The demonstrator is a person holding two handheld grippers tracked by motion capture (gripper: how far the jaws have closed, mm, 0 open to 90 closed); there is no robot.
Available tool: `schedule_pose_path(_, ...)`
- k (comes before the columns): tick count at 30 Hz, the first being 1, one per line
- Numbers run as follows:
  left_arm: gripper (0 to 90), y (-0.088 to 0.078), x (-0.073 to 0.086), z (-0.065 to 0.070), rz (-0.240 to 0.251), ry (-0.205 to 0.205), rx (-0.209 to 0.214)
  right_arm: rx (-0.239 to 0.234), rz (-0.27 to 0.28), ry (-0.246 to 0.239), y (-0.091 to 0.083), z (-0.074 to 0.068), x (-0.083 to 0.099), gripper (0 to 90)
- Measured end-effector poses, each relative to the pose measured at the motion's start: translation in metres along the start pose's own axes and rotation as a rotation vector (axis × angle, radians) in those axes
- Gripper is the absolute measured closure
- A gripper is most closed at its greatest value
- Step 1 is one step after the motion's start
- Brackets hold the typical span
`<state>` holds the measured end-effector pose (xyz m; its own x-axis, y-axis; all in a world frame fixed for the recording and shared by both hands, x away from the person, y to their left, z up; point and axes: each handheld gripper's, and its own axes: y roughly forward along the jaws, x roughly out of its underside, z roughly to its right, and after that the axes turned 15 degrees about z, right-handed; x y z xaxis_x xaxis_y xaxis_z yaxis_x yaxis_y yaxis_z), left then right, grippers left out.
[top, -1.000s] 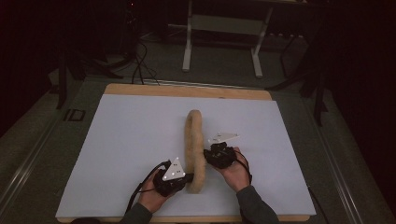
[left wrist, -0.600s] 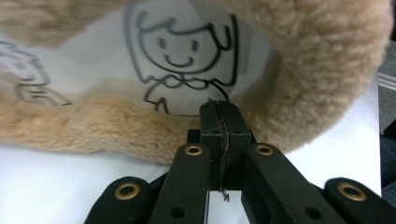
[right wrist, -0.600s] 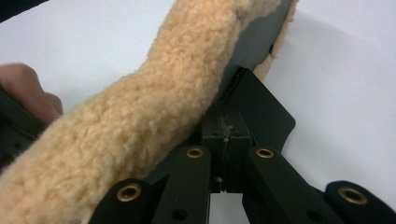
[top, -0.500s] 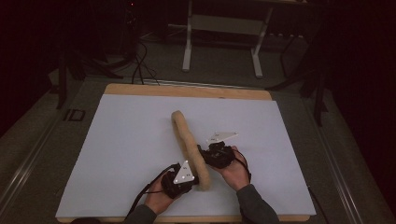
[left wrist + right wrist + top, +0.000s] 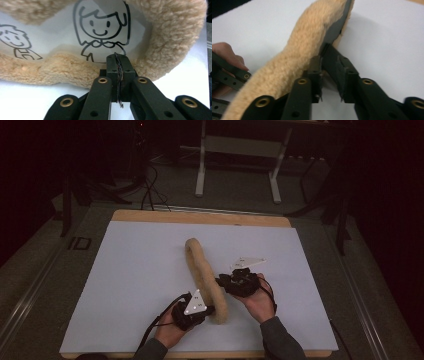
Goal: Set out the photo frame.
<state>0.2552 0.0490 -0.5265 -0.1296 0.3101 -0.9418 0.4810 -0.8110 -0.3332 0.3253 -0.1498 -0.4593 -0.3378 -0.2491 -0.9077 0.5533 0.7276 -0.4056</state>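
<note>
A long tan plush pouch [image 5: 202, 270] lies on the white sheet [image 5: 125, 270], curving from the middle toward the near edge. The left gripper view shows its fleece [image 5: 170, 30] around a clear panel printed with cartoon figures [image 5: 100, 32]. My left gripper [image 5: 202, 309] [image 5: 117, 58] is shut on the pouch's rim at the near end. From the right, my right gripper [image 5: 222, 282] [image 5: 329, 60] meets the pouch's middle. Its jaws have just been opening, and the pouch's dark edge [image 5: 334, 32] runs into the gap without being pressed. Fleece [image 5: 297, 57] rests against its left jaw.
The sheet covers a wooden board [image 5: 200, 217] whose far edge shows. Beyond it on the dark floor stand a white metal frame [image 5: 237, 165] and loose cables [image 5: 150, 190]. The hand holding the left gripper [image 5: 224, 52] sits at the left of the right gripper view.
The pouch's far end has swung to the left and its near end to the right, so it now lies slanted and bent. The left hand has shifted right with it.
</note>
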Motion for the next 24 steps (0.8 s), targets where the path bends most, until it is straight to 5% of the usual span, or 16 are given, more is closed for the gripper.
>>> schedule_pose_path(11,86.0,-0.007,-0.001,-0.008,0.015,-0.009,-0.033,0.035,0.049,0.055,-0.021,0.004,-0.012,56.9)
schedule_pose_path(20,84.5,-0.014,-0.002,-0.016,0.028,-0.02,-0.066,-0.025,0.048,0.115,-0.021,-0.001,-0.012,39.5)
schedule_pose_path(24,82.6,-0.02,-0.004,-0.022,0.031,-0.024,-0.098,-0.031,0.022,0.103,-0.017,-0.009,-0.009,33.0)
